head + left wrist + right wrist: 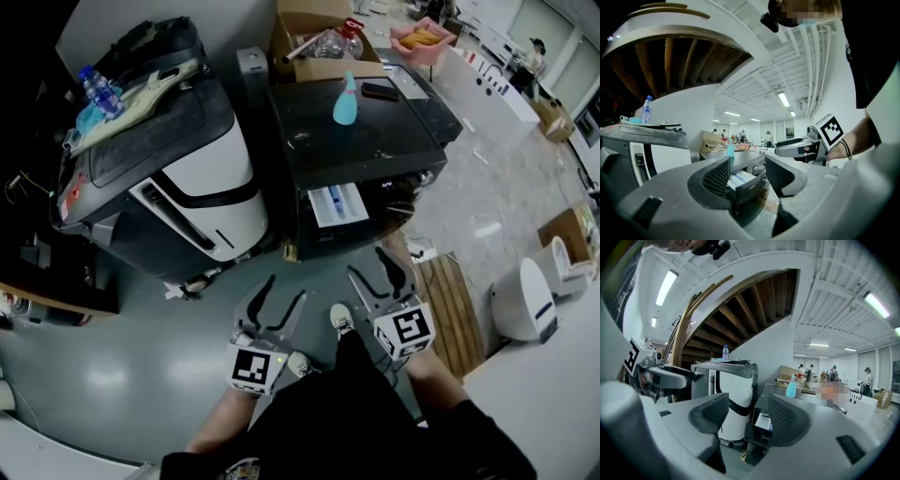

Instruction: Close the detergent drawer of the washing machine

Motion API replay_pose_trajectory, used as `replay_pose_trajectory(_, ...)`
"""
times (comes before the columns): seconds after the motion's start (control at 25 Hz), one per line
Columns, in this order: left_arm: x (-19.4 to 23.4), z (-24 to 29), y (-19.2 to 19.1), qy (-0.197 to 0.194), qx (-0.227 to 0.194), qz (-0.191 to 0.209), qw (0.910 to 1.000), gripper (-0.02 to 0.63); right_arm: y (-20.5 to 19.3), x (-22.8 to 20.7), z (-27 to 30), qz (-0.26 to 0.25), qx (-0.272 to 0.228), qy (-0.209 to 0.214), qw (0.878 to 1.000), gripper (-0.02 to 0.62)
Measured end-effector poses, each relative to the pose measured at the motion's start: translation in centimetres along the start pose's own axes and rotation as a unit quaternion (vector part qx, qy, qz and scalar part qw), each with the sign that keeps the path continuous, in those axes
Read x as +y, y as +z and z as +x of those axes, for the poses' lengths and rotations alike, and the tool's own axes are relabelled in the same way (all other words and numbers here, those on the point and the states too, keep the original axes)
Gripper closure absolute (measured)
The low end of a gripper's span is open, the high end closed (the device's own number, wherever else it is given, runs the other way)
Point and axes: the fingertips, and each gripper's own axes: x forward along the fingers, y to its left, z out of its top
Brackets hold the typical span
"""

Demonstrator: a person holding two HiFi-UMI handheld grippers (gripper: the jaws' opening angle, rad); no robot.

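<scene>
Though jaws apart, empty, ribbed left hand-held gripper (286, 288), right hand-held gripper (366, 261); boxy detergent drawer (336, 204) out.

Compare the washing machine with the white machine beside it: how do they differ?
The washing machine is black and boxy; the white machine is rounded with a grey top. The washing machine's detergent drawer is pulled out; the white machine's front looks closed. Both stand on the floor.

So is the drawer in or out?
Out. The drawer sticks out from the washer's front, its white inside showing.
</scene>
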Motion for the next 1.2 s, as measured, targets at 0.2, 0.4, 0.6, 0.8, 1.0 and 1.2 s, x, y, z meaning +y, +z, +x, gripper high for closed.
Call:
replay_pose_trajectory(0.2,-0.1,2.2,-0.2,0.006,0.006,0.000,1.0000,0.385,-1.5,-2.8,0.7,-0.001,0.012,-0.008,1.000,0.331)
replay_pose_trajectory(0.4,-0.5,5.1,-0.6,0.012,0.013,-0.003,0.9998,0.385,-3.4,-6.0,1.8,-0.016,0.027,-0.008,0.999,0.331)
replay_pose_trajectory(0.6,-0.6,8.2,-1.3,0.019,0.026,-0.006,0.9995,0.385,-5.4,-9.0,3.7,-0.034,0.038,-0.004,0.999,0.331)
replay_pose_trajectory(0.8,-0.8,11.0,-2.2,0.026,0.039,-0.009,0.9989,0.385,-8.3,-11.2,5.7,-0.018,0.059,0.015,0.998,0.331)
replay_pose_trajectory(1.0,-1.1,13.2,-2.8,0.027,0.052,-0.015,0.9982,0.385,-11.4,-13.2,7.5,-0.001,0.081,0.025,0.996,0.331)
replay_pose_trajectory(1.2,-0.7,15.0,-3.4,0.036,0.058,-0.023,0.9974,0.385,-13.6,-14.9,9.1,0.007,0.099,0.029,0.995,0.331)
